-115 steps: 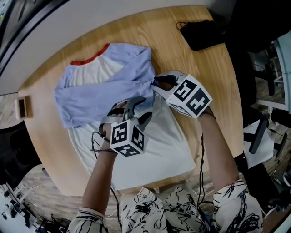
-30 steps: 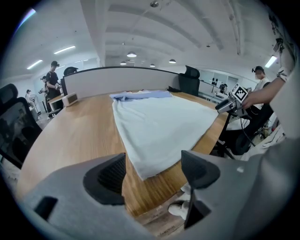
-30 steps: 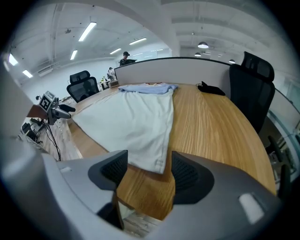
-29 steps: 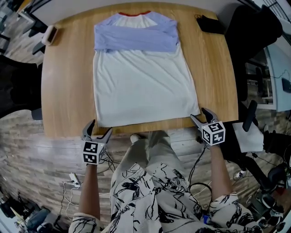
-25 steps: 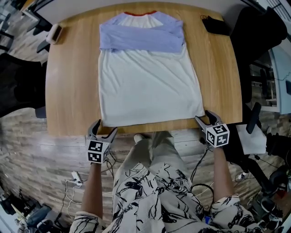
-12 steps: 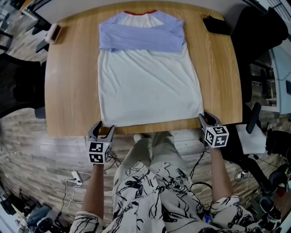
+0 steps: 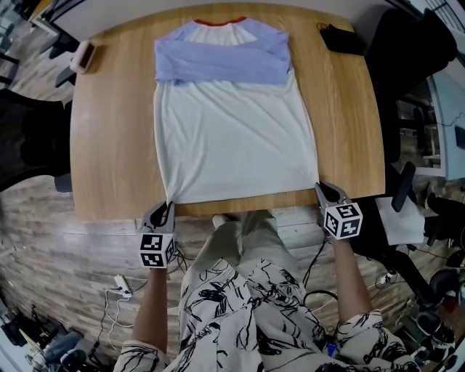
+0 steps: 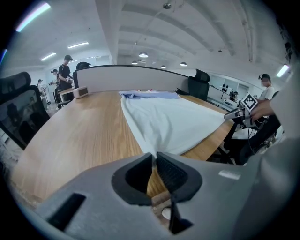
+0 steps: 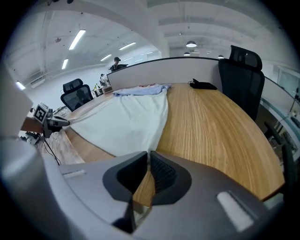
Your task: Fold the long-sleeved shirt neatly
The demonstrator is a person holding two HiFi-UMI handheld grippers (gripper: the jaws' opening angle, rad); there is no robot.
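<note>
Long-sleeved shirt (image 7: pixel 236 138) is pinched at both hem corners by the just-closed left gripper (image 7: pixel 166 210) and right gripper (image 7: pixel 320 188); lifting toward the collar (image 7: pixel 218 22) is called for

My head view looks steeply down on the whole worktop (image 7: pixel 109 145). Both gripper views sit low at its near edge, facing far; all share the shirt (image 7: pixel 232 138).

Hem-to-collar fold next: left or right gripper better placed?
Neither; probably both together. Left gripper and right gripper have just been closing their jaws, each shut on its own hem corner of the shirt.
</note>
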